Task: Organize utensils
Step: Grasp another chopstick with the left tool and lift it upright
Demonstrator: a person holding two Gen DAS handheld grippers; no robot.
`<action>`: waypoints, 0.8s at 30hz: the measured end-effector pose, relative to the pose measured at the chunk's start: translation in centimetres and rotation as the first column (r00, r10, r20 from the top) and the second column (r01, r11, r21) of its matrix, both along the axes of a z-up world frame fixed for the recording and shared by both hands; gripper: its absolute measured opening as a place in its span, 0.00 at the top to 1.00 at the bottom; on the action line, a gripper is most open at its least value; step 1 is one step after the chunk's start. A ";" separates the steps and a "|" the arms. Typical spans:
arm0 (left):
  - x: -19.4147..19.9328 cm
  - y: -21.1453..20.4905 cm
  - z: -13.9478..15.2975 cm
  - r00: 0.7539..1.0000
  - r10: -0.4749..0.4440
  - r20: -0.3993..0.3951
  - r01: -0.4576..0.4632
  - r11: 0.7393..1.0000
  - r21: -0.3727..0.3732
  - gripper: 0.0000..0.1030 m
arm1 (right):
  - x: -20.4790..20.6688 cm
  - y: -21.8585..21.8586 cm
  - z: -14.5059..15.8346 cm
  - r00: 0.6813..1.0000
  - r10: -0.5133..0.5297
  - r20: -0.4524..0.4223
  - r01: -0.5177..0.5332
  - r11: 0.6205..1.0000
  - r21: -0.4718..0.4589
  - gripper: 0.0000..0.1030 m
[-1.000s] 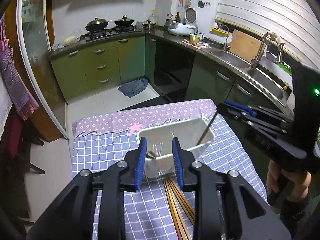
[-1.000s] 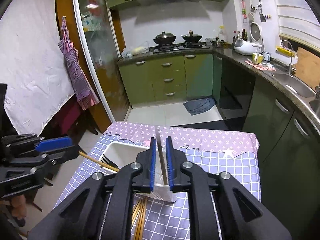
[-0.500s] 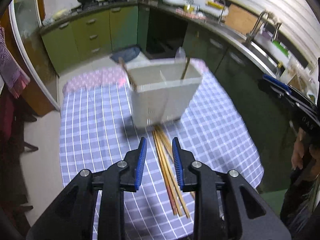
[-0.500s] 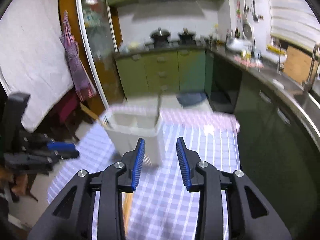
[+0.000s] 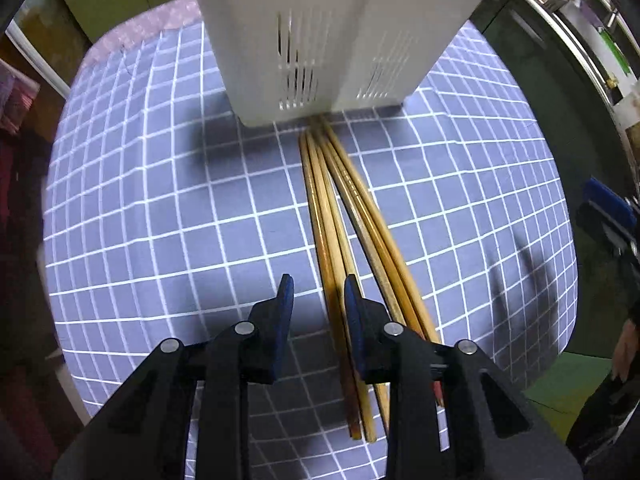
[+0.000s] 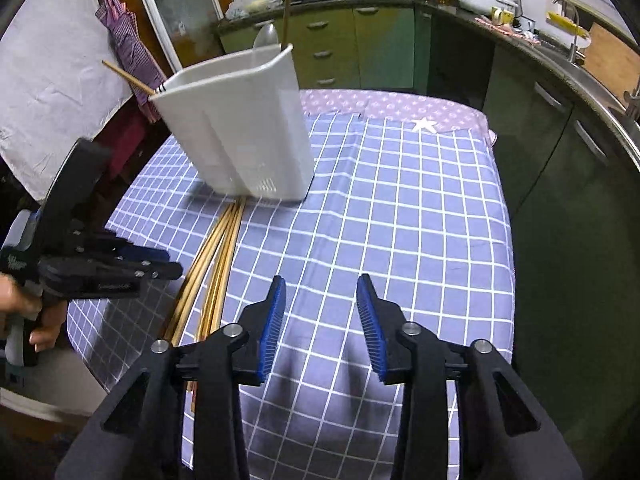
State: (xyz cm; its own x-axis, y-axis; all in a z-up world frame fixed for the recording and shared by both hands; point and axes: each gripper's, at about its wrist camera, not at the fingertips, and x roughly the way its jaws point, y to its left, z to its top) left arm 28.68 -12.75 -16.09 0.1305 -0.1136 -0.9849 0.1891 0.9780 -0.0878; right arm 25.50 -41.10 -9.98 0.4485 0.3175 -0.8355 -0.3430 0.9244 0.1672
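Observation:
Several wooden chopsticks (image 5: 332,220) lie in a loose bundle on the checked cloth, their far ends against the white utensil holder (image 5: 320,32). My left gripper (image 5: 317,290) points down just above them, open; the leftmost chopstick runs between its fingers beside the right pad, not pinched. In the right wrist view the holder (image 6: 248,128) stands upright with a chopstick (image 6: 128,76), a spoon (image 6: 266,34) and a dark handle (image 6: 286,12) sticking out. My right gripper (image 6: 320,286) hangs over bare cloth right of the chopsticks (image 6: 216,256), its jaws opening with nothing between them. The left gripper (image 6: 174,265) is at the left.
The blue-and-white checked cloth (image 6: 420,208) covers a small table; its right and near edges drop off to the floor. Green cabinets (image 6: 360,40) and a counter with a sink (image 6: 592,72) stand behind and to the right. A hand (image 6: 40,320) holds the left gripper.
Both grippers sank from above the holder to just over the table. The right gripper let go of the dark handle, now in the holder, and opened. The left gripper now straddles a chopstick.

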 end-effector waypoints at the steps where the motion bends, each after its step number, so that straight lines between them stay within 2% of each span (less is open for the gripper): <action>1: 0.2 -0.1 -0.3 1.000 -0.001 -0.001 0.001 1.000 0.012 0.76 | -0.1 -0.1 -0.3 1.000 0.003 -0.005 -0.003 1.000 0.000 0.63; 3: 0.5 -0.1 -0.6 1.000 0.008 -0.005 -0.007 0.999 0.032 0.77 | 0.4 -0.2 -0.2 1.000 -0.002 -0.013 0.002 1.000 0.006 0.63; 9: 1.3 -0.2 -1.5 0.999 0.009 -0.030 -0.008 1.000 0.030 0.77 | 0.6 -0.7 -1.1 0.999 -0.009 -0.034 0.010 1.000 0.022 0.63; 19: 1.6 -1.1 -2.5 0.999 0.005 -0.053 0.000 0.996 0.092 0.79 | 0.7 -0.8 -1.9 0.998 -0.009 -0.062 0.011 1.000 0.027 0.60; 24: 1.7 -2.4 -2.5 0.998 -0.020 -0.053 0.025 0.995 0.101 0.93 | 0.5 -0.4 -1.8 0.998 -0.002 -0.063 0.003 1.000 0.018 0.60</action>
State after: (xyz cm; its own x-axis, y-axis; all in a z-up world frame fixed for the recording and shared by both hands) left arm 30.36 -15.12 -18.63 0.0773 -0.0148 -0.9969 0.2092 0.9779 0.0017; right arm 26.05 -41.49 -11.79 0.3955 0.3320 -0.8564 -0.3292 0.9217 0.2053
